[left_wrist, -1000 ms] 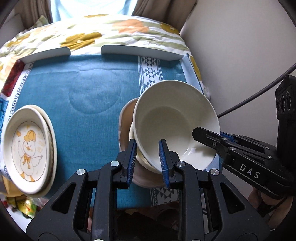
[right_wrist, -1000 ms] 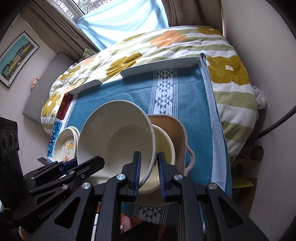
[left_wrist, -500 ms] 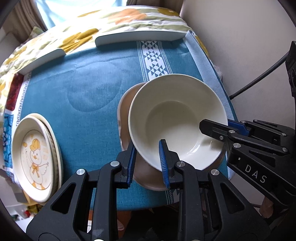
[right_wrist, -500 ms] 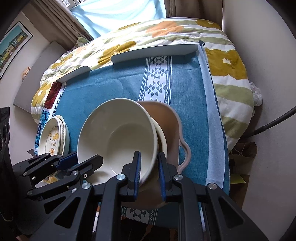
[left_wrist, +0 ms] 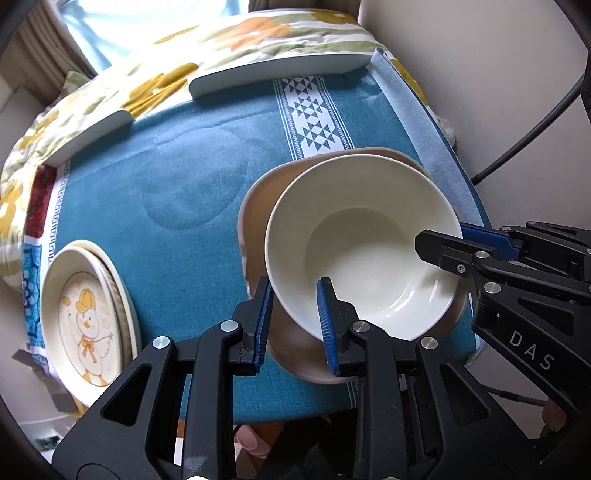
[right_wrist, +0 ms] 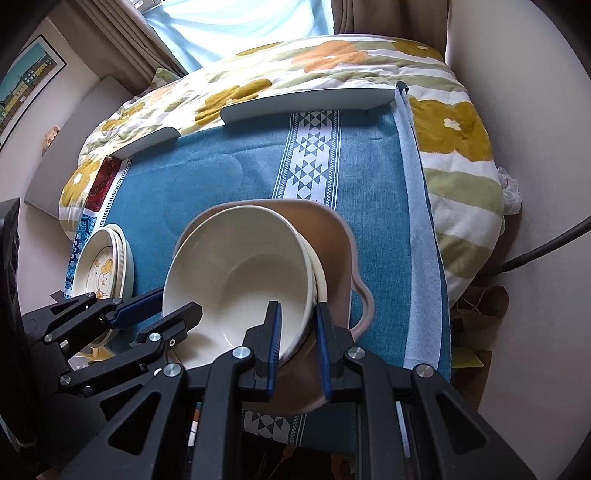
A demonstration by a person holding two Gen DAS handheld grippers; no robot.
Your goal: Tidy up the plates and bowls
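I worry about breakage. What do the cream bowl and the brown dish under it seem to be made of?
Cream bowl: probably glazed ceramic, possibly melamine; its glossy inside shows bright highlights. Brown dish: likely matte stoneware, with a dull surface and a thick rim with a handle. Both grippers straddle the cream bowl's rim.

Bright daylight from window [right_wrist: 236, 29] behind; glare on bowl [left_wrist: 399, 306] glaze; strong fisheye bending, dark corners; sharp focus
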